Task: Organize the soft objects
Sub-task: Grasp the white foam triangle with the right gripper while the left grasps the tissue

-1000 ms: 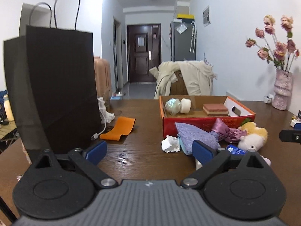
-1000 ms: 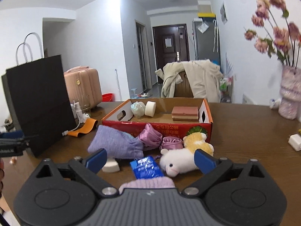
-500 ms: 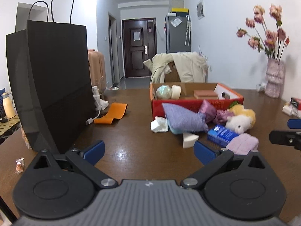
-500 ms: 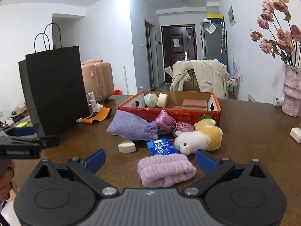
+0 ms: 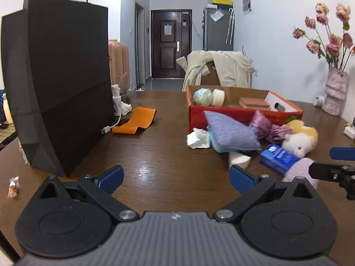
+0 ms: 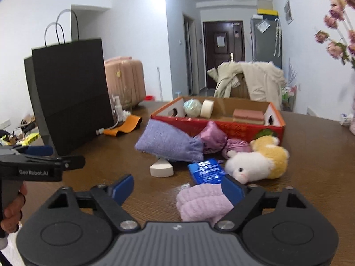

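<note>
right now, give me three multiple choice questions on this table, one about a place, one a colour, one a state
1. Where does the sponge wedge lie?
A. in the red box
B. on the table in front of the purple pouch
C. inside the black bag

2. What colour is the strap beside the black bag?
A. orange
B. green
C. white

3. How is the left hand-held gripper?
A. shut on the plush toy
B. shut on the blue packet
C. open, holding nothing

Answers:
1. B: the wedge sits on bare wood just before the purple pouch, outside the red box.
2. A: the strap curled on the table is bright orange.
3. C: its blue pads stand wide apart with only table between them.
</note>
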The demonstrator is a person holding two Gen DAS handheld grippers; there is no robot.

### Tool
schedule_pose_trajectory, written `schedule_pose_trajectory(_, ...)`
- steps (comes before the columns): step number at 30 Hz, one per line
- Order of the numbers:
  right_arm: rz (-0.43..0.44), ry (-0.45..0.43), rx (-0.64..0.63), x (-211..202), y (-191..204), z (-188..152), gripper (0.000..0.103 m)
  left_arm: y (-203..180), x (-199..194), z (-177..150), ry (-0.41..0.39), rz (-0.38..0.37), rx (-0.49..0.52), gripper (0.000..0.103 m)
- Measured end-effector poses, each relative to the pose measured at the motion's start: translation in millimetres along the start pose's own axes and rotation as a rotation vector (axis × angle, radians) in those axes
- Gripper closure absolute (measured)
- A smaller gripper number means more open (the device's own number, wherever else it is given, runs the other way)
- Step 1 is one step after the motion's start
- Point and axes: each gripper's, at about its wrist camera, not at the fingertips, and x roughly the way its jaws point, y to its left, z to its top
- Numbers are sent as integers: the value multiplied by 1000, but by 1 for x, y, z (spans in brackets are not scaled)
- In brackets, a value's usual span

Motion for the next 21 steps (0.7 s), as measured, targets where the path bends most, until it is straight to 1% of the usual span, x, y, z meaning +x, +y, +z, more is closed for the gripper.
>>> schedule_pose_trajectory(3, 16, 34, -5, 28, 7, 5, 25, 10, 22, 8, 13, 8, 7, 0)
schedule_pose_trajectory(5, 18, 50, -34, 46, 15, 9, 28, 15, 39, 16, 27, -12, 18, 0)
schedule_pose_trajectory(9, 29, 89, -73, 80, 24, 18, 29, 16, 72, 29, 34, -28, 56, 0)
schedule_pose_trajectory(13, 29, 147, -110, 113, 30, 24, 35, 14, 104, 38, 46, -46, 100, 0)
schedule_pose_trajectory(16, 40, 174, -98, 131, 29, 24, 38, 11, 129, 43, 79, -82, 117, 0)
schedule_pose_trajectory(17, 42, 185, -95, 136, 29, 24, 41, 10, 136, 44, 92, -104, 120, 1)
schedule_pose_trajectory(18, 42, 193, -92, 140, 29, 23, 45, 10, 145, 46, 105, -139, 115, 4)
schedule_pose_trajectory(19, 45, 197, -85, 144, 28, 22, 47, 9, 155, 48, 129, -171, 104, 8)
schedule_pose_trajectory(20, 50, 199, -77, 146, 27, 21, 51, 7, 163, 48, 158, -195, 100, 21)
schedule_pose_trajectory(21, 53, 202, -72, 148, 25, 20, 59, 6, 172, 49, 182, -213, 98, 34)
